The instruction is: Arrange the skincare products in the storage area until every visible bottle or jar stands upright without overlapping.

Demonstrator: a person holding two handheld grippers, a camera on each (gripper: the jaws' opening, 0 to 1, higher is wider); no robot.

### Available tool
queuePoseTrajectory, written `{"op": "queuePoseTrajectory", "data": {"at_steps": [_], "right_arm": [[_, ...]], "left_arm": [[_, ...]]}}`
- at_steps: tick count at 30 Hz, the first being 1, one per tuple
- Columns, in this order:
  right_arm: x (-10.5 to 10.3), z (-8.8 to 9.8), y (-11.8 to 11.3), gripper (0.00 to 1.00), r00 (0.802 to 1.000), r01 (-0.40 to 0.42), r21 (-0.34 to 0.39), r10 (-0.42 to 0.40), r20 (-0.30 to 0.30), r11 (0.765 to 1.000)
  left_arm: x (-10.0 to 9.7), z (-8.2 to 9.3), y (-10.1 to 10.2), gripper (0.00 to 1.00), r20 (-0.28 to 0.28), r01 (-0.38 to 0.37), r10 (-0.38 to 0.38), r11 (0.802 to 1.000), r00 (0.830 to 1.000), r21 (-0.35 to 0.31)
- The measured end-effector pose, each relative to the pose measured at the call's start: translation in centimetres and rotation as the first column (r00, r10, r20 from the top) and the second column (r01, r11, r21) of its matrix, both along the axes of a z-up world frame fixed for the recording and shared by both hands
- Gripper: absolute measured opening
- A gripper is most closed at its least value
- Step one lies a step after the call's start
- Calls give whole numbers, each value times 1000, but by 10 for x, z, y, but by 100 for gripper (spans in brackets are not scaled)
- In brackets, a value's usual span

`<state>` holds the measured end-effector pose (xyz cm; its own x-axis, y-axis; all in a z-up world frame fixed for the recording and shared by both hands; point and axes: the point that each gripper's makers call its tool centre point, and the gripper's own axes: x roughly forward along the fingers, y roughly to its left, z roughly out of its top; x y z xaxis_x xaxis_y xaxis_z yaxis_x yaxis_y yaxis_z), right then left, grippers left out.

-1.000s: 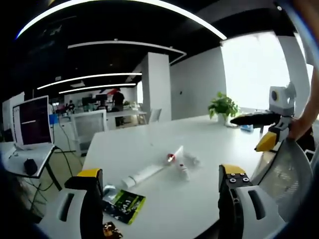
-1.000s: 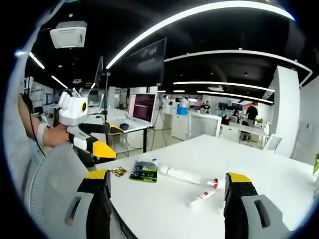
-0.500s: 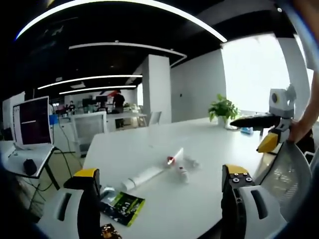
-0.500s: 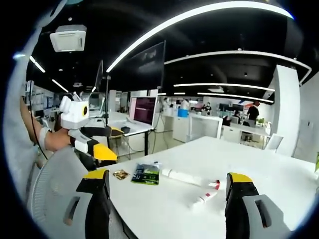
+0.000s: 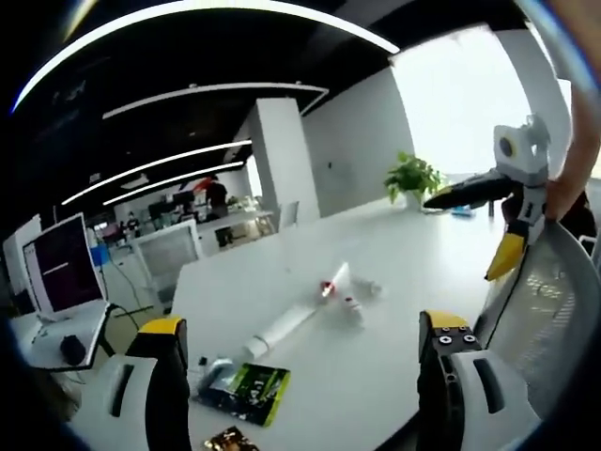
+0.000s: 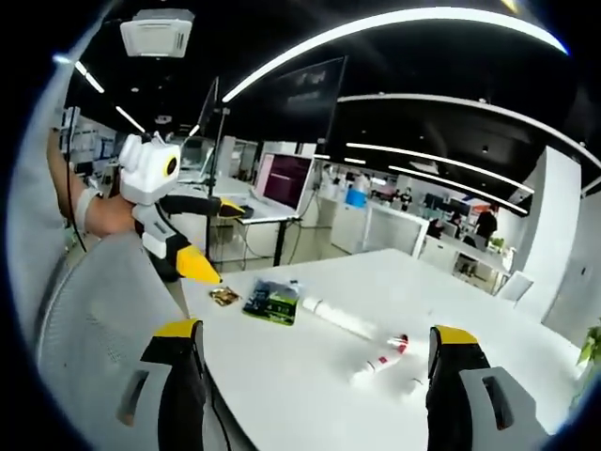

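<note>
Both grippers, left gripper (image 5: 300,376) and right gripper (image 6: 315,385), are held spread and empty off the table (image 5: 394,282) edge, since the skincare tubes (image 5: 315,305) lie toppled mid-surface, ungrasped.

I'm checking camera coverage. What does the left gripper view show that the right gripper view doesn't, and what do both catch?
Left gripper view alone: a potted plant at the table's far end by a bright window, and the right hand-held gripper above a mesh chair back.

Right gripper view alone: a ceiling-mounted unit and the left hand-held gripper, held in a hand.

Both: the white table, a long white tube and smaller tubes lying flat, a dark green packet, and a lit monitor.
</note>
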<state>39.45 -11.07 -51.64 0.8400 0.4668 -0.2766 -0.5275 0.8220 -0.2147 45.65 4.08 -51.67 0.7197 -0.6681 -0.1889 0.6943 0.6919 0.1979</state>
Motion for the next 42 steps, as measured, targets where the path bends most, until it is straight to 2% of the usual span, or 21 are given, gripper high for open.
{"op": "queuePoseTrajectory", "data": {"at_steps": [3, 5, 9, 13, 20, 22, 28, 29, 30, 32, 37, 39, 42], "right_arm": [[0, 3, 0, 100, 1000, 2, 23, -2, 8, 1000], [0, 9, 3, 100, 1000, -7, 70, 6, 13, 997], [0, 7, 1, 100, 1000, 6, 63, -6, 1, 998], [-2, 13, 0, 100, 1000, 12, 117, -12, 5, 993], [1, 12, -6, 100, 999, 38, 125, -38, -3, 991], [2, 9, -7, 100, 999, 44, 134, -41, -30, 990], [4, 14, -11, 100, 998, 65, 187, -60, -32, 980], [5, 15, -12, 100, 998, 68, 194, -64, -30, 979], [6, 16, -14, 99, 997, 76, 202, -70, -34, 977], [7, 17, -16, 98, 996, 83, 216, -77, -36, 973], [8, 18, -19, 97, 995, 99, 226, -94, -33, 969], [9, 18, -20, 97, 995, 104, 227, -99, -34, 968], [9, 21, -22, 97, 994, 108, 233, -106, -20, 967]], "left_arm": [[0, 0, -1, 99, -2, 4, -4, 1000, 1000, -3], [0, 1, 0, 99, -2, 1, -1, 1000, 1000, -12], [0, 2, -1, 99, -17, 5, -5, 999, 1000, -37], [-2, 2, -4, 99, -38, 15, -18, 998, 999, -55], [-3, 1, -7, 99, -56, 23, -27, 997, 998, -70], [-4, 1, -8, 99, -62, 28, -33, 996, 998, -81], [-2, -1, -8, 98, -101, 23, -34, 995, 994, -101], [-2, -1, -8, 98, -108, 24, -36, 994, 993, -109], [-3, 5, -9, 98, -104, 32, -47, 989, 993, -143], [-2, 10, -7, 98, -89, 30, -44, 988, 995, -153], [0, 5, -9, 97, -130, 31, -51, 989, 990, -145], [-2, 0, -13, 99, -178, 51, -78, 987, 981, -151], [-3, 1, -12, 98, -166, 62, -88, 986, 982, -157]]}}
